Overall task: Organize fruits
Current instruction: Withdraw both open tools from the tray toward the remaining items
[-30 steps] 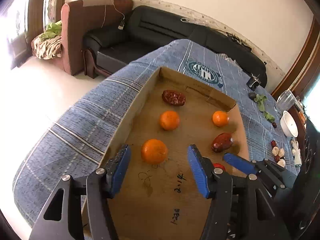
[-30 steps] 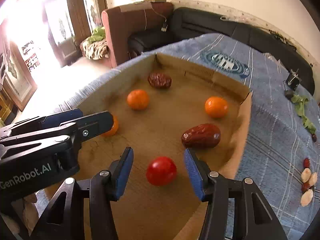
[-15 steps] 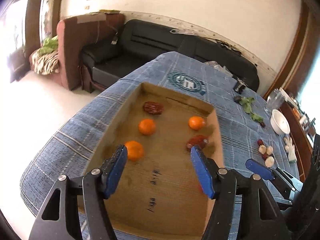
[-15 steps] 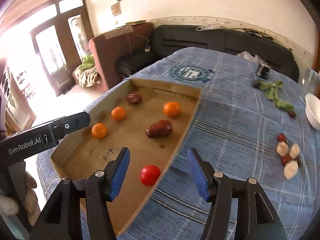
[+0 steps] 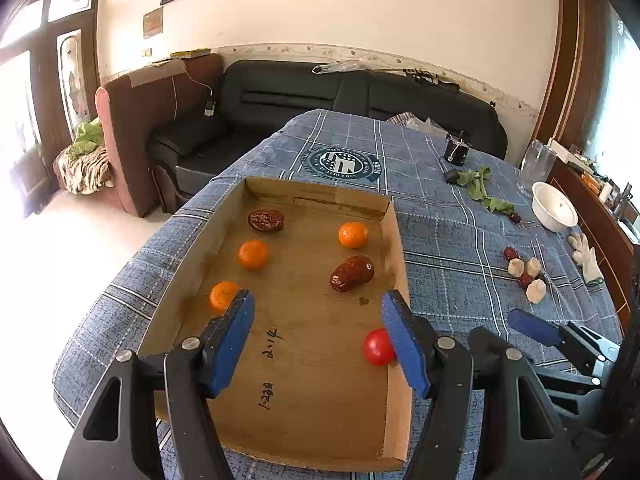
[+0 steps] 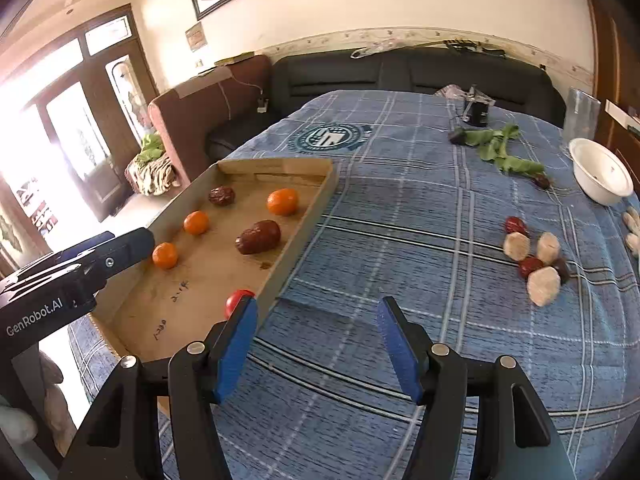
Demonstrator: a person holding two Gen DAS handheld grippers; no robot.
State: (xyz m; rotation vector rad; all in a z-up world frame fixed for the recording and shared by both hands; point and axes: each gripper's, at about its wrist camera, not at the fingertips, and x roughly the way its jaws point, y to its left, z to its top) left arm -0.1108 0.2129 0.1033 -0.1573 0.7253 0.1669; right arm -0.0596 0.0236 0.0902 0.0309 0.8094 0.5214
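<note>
Cardboard, shallow and open-topped, forms the tray (image 5: 394, 240) that lies on a worktop draped in a blue plaid cloth (image 5: 448, 236). Inside the tray lie three mandarins, one near the far right wall (image 5: 353, 235), one toward the left (image 5: 253, 254) and one nearer along the left wall (image 5: 222, 295), partly behind a blue pad. Two dark red jujubes share the floor: one at the far left (image 5: 265, 221), one right of centre (image 5: 352, 273). A red cherry tomato (image 5: 378, 346) rests close to the tray's right wall at the near end.

Seen from its own camera, the left gripper (image 5: 316, 328) hangs above the near half of the tray, its jaws standing wide with nothing between them but bare cardboard and handwritten marks. The right gripper (image 6: 316, 330) hangs over the cloth just right of the tray, its jaws opening, empty, the tomato (image 6: 237, 300) peeking past its left pad.

Out on the cloth, well apart from the tray, a small cluster of pale nuts and red jujubes (image 6: 532, 256) lies loose. Farther back are a white bowl (image 6: 600, 176), a sprig of green leaves (image 6: 500, 152) and a clear glass vessel (image 5: 538, 162). A black sofa (image 5: 320, 96) and a brown armchair (image 5: 140, 120) stand behind the worktop.
</note>
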